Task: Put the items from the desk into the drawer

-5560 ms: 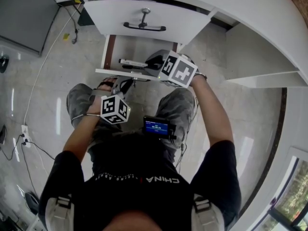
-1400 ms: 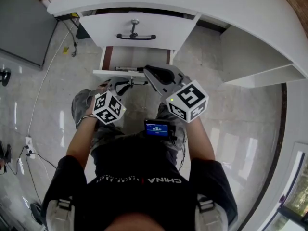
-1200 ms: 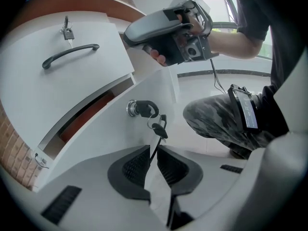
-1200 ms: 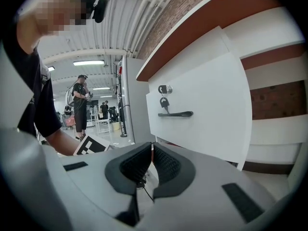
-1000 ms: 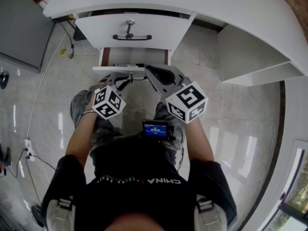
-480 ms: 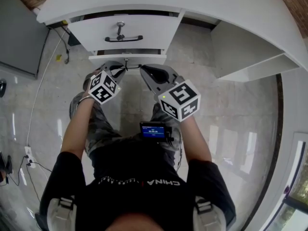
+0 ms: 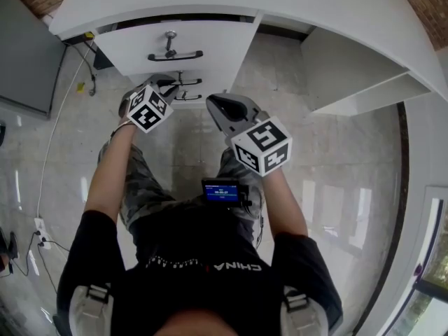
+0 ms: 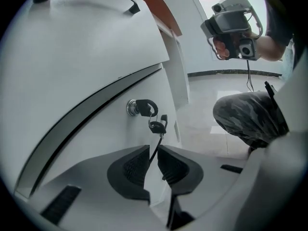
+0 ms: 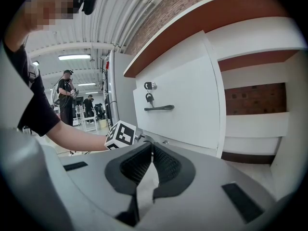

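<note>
Right now the L gripper (image 8: 153, 150) is up against the lower drawer (image 8: 110, 134), jaws narrow w/ only a slit between the pads. Its own view shows what the head view can't: a key (image 8: 143, 107) sits in the drawer's lock, a second key (image 8: 158, 126) dangles below it, and a thin dark cord (image 8: 155, 150) runs down into the slit. The pads don't look pressed on it.

The R gripper (image 9: 151, 147) has its jaw tips touching, nothing between them. In the head view it hangs back from the drawers, over the floor by the person's knees.

The head view gives the layout: the upper drawer front (image 7: 175, 37) w/ a dark handle (image 7: 175, 54), and the lower drawer tucked under it, almost flush. Whatever is inside is hidden behind the front.

Only the R gripper view shows the room behind: other people (image 9: 65, 93) standing far off under strip lights. The L gripper's marker cube (image 9: 120, 134) is just beside the drawer edge.

Around: white desk top (image 7: 315, 5), an open shelf bay (image 7: 350, 68) to the R, a small lit screen (image 7: 220, 190) at the person's chest, a cable (image 7: 63, 110) trailing over the glossy floor, and camo trousers (image 8: 250, 119) close to the L gripper.
</note>
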